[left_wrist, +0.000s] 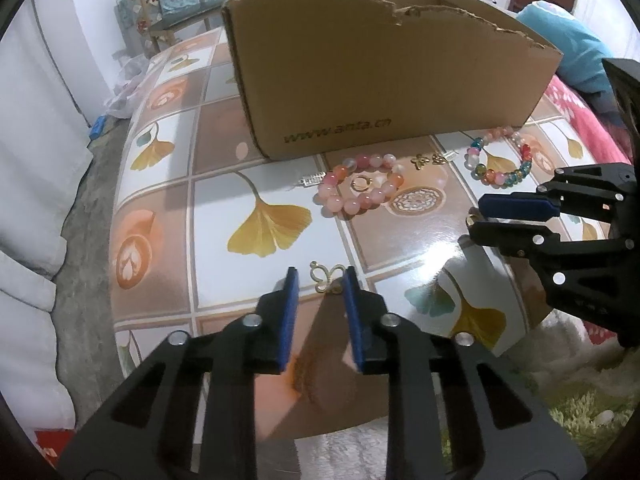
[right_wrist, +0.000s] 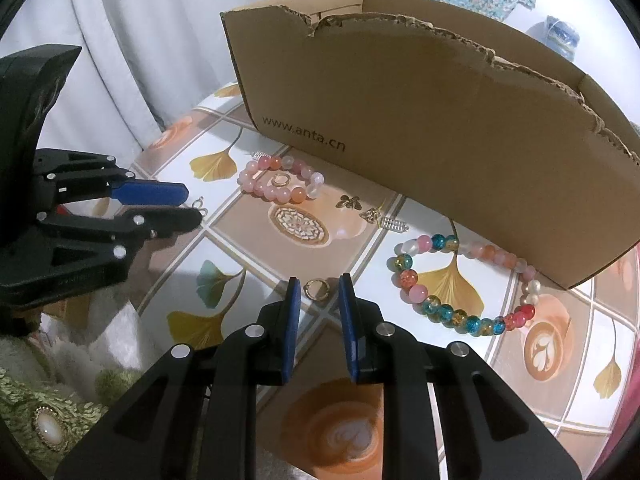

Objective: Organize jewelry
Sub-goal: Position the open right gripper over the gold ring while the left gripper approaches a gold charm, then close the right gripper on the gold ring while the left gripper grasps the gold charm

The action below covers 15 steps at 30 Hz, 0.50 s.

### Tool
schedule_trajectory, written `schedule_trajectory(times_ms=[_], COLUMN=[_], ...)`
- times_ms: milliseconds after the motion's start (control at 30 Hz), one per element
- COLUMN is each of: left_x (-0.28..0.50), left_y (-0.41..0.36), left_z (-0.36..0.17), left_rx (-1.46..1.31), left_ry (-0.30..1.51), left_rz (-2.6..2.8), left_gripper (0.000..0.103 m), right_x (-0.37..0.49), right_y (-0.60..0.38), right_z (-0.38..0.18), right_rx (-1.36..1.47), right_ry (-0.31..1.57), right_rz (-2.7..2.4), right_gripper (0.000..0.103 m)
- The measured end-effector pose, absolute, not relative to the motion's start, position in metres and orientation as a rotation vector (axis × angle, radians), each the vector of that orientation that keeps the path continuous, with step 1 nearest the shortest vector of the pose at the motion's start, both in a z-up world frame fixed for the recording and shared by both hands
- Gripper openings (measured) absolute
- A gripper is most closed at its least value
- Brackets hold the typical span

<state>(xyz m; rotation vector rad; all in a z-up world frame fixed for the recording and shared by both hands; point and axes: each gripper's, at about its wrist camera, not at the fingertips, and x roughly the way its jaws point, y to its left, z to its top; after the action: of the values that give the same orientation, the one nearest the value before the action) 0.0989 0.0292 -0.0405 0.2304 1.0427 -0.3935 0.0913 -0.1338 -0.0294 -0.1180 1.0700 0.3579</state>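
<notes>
My left gripper (left_wrist: pixel 321 277) points down at the patterned table (left_wrist: pixel 224 152), open, with a gold butterfly charm (left_wrist: pixel 326 278) lying between its blue pads, close to the right one. My right gripper (right_wrist: pixel 319 282) is open too, and a small gold ring (right_wrist: pixel 317 290) lies on the table between its pads, untouched. A pink bead bracelet (left_wrist: pixel 365 160) with another gold ring (left_wrist: pixel 361 183) inside it lies before the cardboard box (left_wrist: pixel 380 80). A multicoloured bead bracelet (right_wrist: pixel 438 310) lies to its right. Several small charms (right_wrist: pixel 350 201) sit between the two bracelets.
The torn, open-topped box (right_wrist: pixel 440 120) stands along the back of the table. White curtains (left_wrist: pixel 36 160) hang at the left, and a pink blanket (left_wrist: pixel 576 120) lies at the right. Fluffy green fabric with an oval brooch (right_wrist: pixel 48 428) lies beyond the table's near edge.
</notes>
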Motion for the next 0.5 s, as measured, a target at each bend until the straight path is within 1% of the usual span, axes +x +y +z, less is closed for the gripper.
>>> schedule_trajectory(times_ms=[67, 200, 233, 400, 433, 500], left_x=[0.0997, 0.0997, 0.0996, 0.0997, 0.0992, 0.0969], left_y=[0.0296, 0.0285, 0.0282, 0.0277, 0.0273, 0.0264], left_z=[-0.0403, -0.0408, -0.0409, -0.0413, -0.0413, -0.0408], left_rx=[0.231, 0.240, 0.243, 0.245, 0.246, 0.249], left_ry=[1.042, 1.038, 1.037, 1.025, 1.022, 1.015], left_rz=[-0.392, -0.397, -0.398, -0.402, -0.403, -0.405], left_gripper=[0.015, 0.011, 0.011, 0.011, 0.011, 0.010], right_x=[0.0922, 0.0923, 0.0922, 0.0932, 0.0931, 0.0936], right_y=[-0.1331, -0.1338, -0.1340, -0.1359, -0.1375, -0.1402], right_z=[-0.0298, -0.0298, -0.0298, -0.0315, -0.0317, -0.0321], right_rx=[-0.119, -0.114, -0.112, -0.089, -0.077, -0.055], right_ry=[1.071, 1.077, 1.078, 1.079, 1.082, 1.085], right_rz=[0.355, 0.361, 0.362, 0.365, 0.368, 0.369], right_gripper=[0.019, 0.014, 0.012, 0.009, 0.002, 0.002])
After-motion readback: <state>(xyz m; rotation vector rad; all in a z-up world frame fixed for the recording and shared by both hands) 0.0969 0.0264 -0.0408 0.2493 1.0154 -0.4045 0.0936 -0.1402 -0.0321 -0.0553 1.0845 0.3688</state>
